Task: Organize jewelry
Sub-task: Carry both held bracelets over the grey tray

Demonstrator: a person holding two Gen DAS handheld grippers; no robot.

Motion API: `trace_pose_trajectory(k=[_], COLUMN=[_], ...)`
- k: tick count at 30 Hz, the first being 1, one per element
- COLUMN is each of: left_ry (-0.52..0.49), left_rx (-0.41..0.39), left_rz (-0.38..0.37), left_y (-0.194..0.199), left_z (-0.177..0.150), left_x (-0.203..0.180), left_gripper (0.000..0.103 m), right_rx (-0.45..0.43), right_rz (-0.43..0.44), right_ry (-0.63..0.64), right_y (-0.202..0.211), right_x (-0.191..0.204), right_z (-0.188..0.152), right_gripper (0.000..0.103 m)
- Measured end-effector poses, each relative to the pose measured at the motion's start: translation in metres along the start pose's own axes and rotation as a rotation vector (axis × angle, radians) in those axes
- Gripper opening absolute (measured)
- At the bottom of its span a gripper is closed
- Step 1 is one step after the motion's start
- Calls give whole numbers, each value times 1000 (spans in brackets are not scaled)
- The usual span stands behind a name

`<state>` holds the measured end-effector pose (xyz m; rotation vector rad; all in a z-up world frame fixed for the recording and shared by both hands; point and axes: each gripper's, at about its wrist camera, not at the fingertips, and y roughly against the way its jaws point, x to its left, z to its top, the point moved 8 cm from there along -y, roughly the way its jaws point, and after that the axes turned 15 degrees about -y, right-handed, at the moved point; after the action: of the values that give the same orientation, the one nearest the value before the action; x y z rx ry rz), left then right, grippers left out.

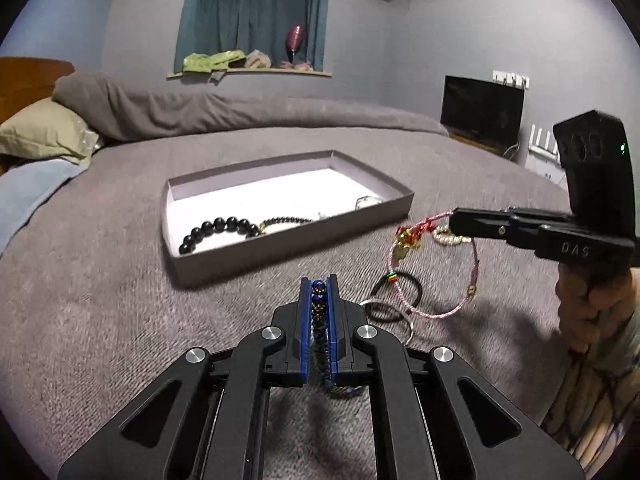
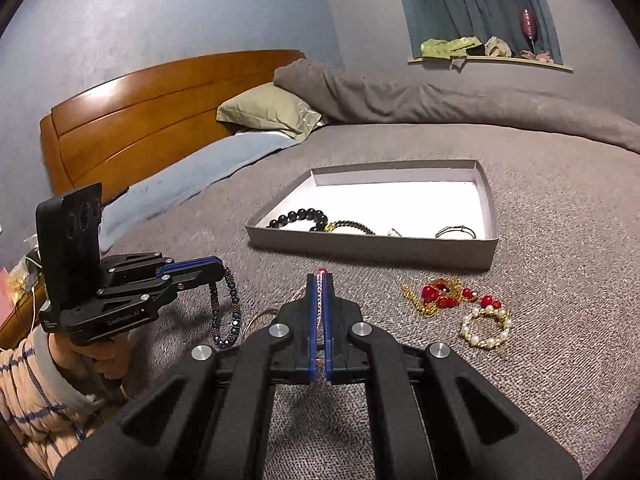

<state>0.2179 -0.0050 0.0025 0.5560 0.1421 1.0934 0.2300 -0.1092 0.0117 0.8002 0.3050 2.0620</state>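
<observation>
A shallow grey box [image 1: 280, 246] [image 2: 360, 246] with a white floor lies on the bed. It holds a black bead bracelet [image 1: 218, 229] [image 2: 300, 216], a thin dark bracelet [image 1: 284, 221] and a wire bangle [image 2: 456, 232]. My left gripper [image 1: 319, 280] [image 2: 220, 270] is shut on a dark blue beaded bracelet [image 1: 319, 320] [image 2: 226, 308], held above the bed. My right gripper [image 2: 319, 276] [image 1: 454, 224] is shut on a pink cord bracelet [image 1: 432, 276] [image 2: 319, 300] with red and gold charms, also lifted.
Loose on the grey bedspread [image 1: 100, 300] lie a black hair band [image 1: 400, 290] with metal rings, a red and gold piece [image 2: 444, 296] and a pearl bracelet [image 2: 486, 328]. Pillows [image 2: 272, 114] and a wooden headboard [image 2: 140, 120] stand behind.
</observation>
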Motion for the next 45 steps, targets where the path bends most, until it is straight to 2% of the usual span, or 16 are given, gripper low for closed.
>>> trace_pose_trajectory(k=[4, 12, 19, 33, 45], left_ry=[19, 24, 53, 46, 87], left_rx=[-17, -80, -119, -113, -135], left_rz=[-23, -27, -35, -26, 13], left_y=[-3, -5, -9, -21, -41], left_z=[7, 30, 47, 55, 70], left_x=[-1, 0, 7, 12, 43], left_gripper=[8, 8, 8, 8, 8], right_rx=[-14, -62, -100, -112, -126], right_rz=[0, 23, 10, -18, -27], right_ry=[-12, -22, -44, -71, -84], right_y=[2, 7, 7, 0, -28], right_x=[-2, -1, -13, -30, -35], right_z=[4, 25, 41, 53, 85], right_gripper=[2, 2, 2, 2, 2])
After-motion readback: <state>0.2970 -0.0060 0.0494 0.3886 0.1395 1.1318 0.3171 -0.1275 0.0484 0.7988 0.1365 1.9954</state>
